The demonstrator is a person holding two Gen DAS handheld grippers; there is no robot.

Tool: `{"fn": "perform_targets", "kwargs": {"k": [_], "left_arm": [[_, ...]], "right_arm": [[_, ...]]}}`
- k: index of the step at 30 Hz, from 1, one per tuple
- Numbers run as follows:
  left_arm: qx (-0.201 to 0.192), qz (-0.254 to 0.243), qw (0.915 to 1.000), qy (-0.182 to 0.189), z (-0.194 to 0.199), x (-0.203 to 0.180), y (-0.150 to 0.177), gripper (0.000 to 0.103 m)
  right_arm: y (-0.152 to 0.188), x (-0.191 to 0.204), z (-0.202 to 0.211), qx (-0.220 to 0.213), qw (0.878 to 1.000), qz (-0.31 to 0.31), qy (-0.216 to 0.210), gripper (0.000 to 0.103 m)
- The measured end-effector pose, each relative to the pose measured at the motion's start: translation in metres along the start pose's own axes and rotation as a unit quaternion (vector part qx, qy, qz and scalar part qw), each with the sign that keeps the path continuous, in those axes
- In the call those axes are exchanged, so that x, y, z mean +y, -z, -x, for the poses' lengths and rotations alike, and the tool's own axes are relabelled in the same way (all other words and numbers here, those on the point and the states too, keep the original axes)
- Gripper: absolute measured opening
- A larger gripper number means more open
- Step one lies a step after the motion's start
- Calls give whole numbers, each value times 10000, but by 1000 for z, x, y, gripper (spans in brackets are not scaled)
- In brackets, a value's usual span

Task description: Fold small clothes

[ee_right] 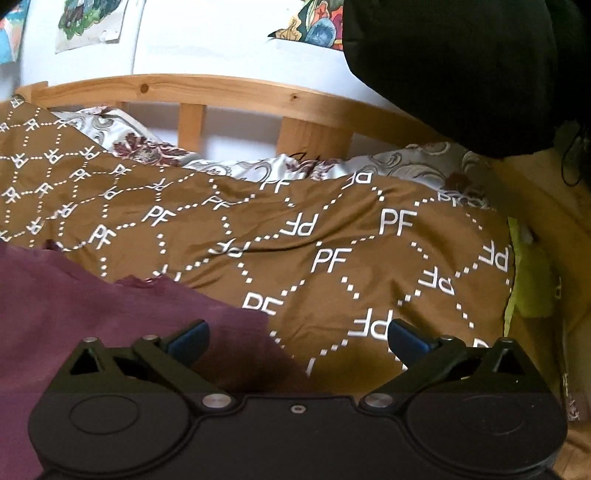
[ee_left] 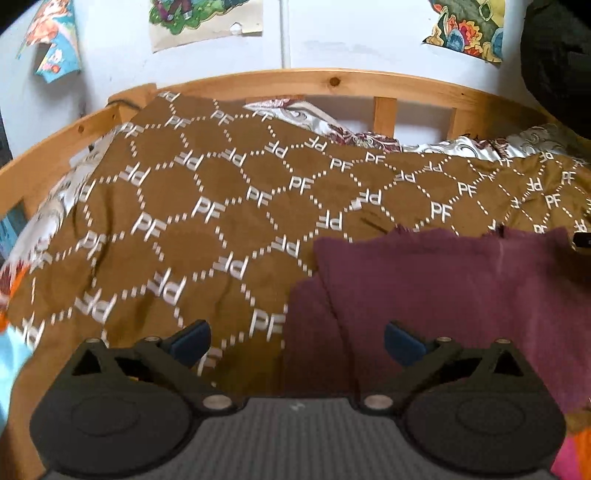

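Observation:
A maroon garment [ee_left: 443, 288] lies flat on a brown bedspread printed with white "PF" letters [ee_left: 207, 206]. In the left wrist view it fills the lower right. My left gripper [ee_left: 297, 341] is open and empty, just above the garment's left edge. In the right wrist view the garment [ee_right: 92, 306] fills the lower left on the same bedspread [ee_right: 369, 251]. My right gripper [ee_right: 297, 339] is open and empty, over the garment's right edge.
A wooden bed rail [ee_left: 332, 83] runs along the far side against a white wall with posters [ee_left: 203, 18]. A floral sheet [ee_right: 258, 166] shows behind the bedspread. A black cloth [ee_right: 461, 66] hangs at the upper right. Light-blue and orange fabric [ee_left: 11, 350] lies at the left edge.

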State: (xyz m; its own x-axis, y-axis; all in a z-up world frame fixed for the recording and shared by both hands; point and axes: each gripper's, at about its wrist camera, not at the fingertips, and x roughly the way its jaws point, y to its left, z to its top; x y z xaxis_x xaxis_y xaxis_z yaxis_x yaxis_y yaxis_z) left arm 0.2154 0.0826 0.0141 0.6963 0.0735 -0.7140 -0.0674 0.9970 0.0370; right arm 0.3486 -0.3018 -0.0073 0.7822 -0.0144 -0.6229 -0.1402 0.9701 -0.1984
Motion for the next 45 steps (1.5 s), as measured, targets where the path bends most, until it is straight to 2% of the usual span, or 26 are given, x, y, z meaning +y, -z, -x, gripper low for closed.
{"fn": "perform_targets", "kwargs": {"k": [7,11,14,16,19,21,22,24,27,32,35,38,42,45], "left_arm": [[-149,280,9993,215,22,17,43,102],[120,435,9979,468,17,19,52,102],[119,272,9988,399,17,15,57,102],[113,76,9991,392,16,9,60,102],[173,-13,9990,413,13,2,67,102],[246,-17,9987,456,11,-1,69,102],[268,-10,9985,476,10,-2,70,102],[309,9,9983,489,8,-3,72,102],[395,36,9981,474,4,-3,74,102],[486,173,9972,537,0,1,75,102],[511,192,9970,542,-2,1,75,102],[536,212,9968,550,-2,1,75,102],[562,264,9964,570,-2,2,76,102],[623,306,9959,583,-5,2,76,102]], "right_arm": [[46,22,39,-36,9997,209,105,102],[81,34,72,-269,9991,108,320,102],[106,41,94,-356,9969,-66,697,102],[120,42,104,-372,9966,-265,679,102],[134,47,116,-381,9980,-341,369,89],[137,54,118,-344,9985,-250,357,76],[137,57,118,-343,9987,-182,320,72],[136,63,116,-331,9992,-124,190,51],[132,67,109,-271,9994,-194,2,32],[131,54,98,-50,9970,-752,-199,29],[134,49,96,40,9950,-956,-284,11],[133,46,101,-13,9936,-1063,-382,6],[135,20,115,-206,9773,-2068,-398,4],[143,12,117,-112,9658,-2561,-380,4]]}}
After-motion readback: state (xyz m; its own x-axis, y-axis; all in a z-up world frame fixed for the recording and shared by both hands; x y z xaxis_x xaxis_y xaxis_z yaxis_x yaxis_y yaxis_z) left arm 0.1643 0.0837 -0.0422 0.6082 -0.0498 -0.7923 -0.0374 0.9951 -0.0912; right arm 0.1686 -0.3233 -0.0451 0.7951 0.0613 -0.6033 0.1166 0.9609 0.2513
